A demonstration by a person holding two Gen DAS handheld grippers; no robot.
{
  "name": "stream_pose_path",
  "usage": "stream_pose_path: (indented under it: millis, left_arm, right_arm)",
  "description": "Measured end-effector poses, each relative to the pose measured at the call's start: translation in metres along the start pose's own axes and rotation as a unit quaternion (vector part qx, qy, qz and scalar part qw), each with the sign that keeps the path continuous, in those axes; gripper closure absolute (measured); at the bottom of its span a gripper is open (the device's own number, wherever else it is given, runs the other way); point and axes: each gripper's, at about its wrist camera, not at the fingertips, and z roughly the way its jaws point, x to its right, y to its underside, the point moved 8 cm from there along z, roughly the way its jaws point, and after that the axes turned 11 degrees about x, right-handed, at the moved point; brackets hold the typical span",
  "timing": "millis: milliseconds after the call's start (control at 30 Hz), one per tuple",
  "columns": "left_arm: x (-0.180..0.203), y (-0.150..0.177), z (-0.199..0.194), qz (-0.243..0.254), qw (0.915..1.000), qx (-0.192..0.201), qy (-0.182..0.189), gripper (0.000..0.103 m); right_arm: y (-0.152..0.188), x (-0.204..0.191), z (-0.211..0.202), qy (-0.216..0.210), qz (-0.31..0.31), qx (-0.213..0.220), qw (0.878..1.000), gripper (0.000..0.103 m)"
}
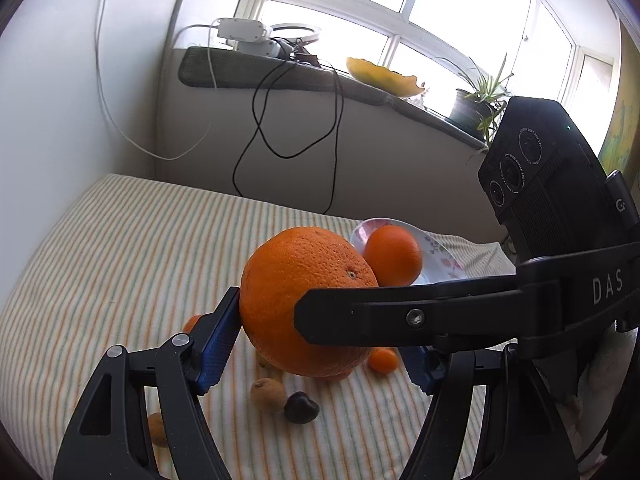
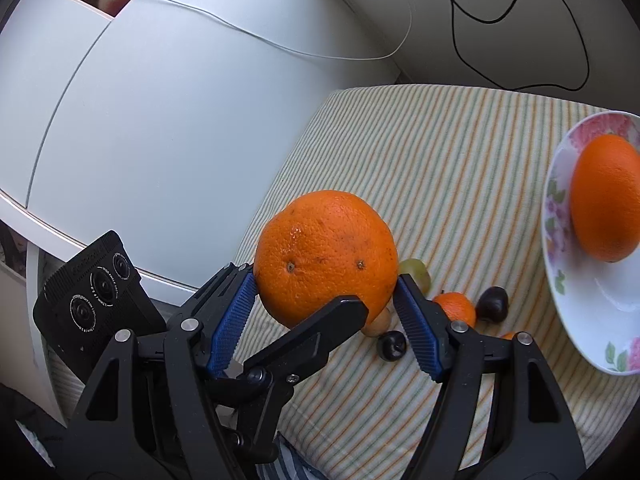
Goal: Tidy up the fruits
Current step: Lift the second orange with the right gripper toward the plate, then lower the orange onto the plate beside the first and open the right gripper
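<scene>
A large orange (image 1: 296, 300) (image 2: 324, 256) hangs above the striped cloth, held between both grippers at once. My left gripper (image 1: 320, 336) has its blue pads on the orange's sides. My right gripper (image 2: 326, 308) also has its blue pads on it, and its finger (image 1: 400, 314) crosses the left wrist view. A floral plate (image 2: 592, 320) (image 1: 440, 256) holds a second orange (image 2: 606, 198) (image 1: 394, 254), to the right of the held one. Small fruits lie on the cloth below: kumquats (image 2: 456, 308) (image 1: 383, 360), dark cherries (image 2: 492, 302) (image 1: 301, 407), a green grape (image 2: 416, 272).
The striped cloth (image 2: 440, 160) covers the table. A white appliance (image 2: 160, 120) stands at its left edge. Cables (image 1: 296, 120) hang from a windowsill with a potted plant (image 1: 476, 104). Brown nuts (image 1: 268, 394) lie near the cherries.
</scene>
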Motion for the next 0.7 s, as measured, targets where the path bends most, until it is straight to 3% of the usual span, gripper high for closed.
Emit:
stream_pose_path:
  millis: [700]
  left_arm:
    - [0.103, 0.015, 0.054, 0.032, 0.9962, -0.035, 0.073, 0.032]
  right_arm:
    - [-0.004, 0.078, -0.090, 0.053, 0.045, 0.055, 0.996, 0.029]
